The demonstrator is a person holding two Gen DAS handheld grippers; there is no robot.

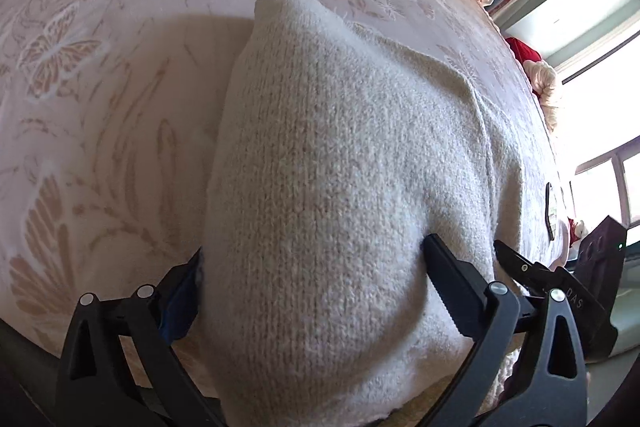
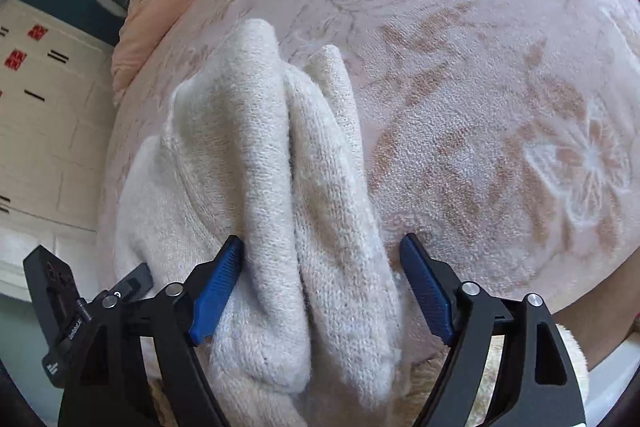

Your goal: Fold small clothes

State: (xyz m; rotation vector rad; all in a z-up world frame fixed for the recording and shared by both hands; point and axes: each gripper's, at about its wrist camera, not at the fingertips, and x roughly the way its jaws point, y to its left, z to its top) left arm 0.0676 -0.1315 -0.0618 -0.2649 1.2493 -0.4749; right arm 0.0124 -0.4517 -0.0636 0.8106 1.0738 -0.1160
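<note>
Straddling the bunched knit sweater (image 1: 340, 167), both left gripper (image 1: 312, 275) and right gripper (image 2: 320, 267) wide, fingertips partly buried.

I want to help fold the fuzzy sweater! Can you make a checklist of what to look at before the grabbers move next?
1. Left gripper has the cream sweater between its fingers: ok, though whether it pinches firmly: cannot tell.
2. Right gripper around a bunched fold of the sweater: ok; fingers wide apart, not pinching.
3. Sweater lies smooth: not ok, bunched in ridges in the right wrist view.
4. Pink blanket beside the sweater bare for folding: ok.
5. Dark flat object near the sweater's edge out of the way: cannot tell.
</note>
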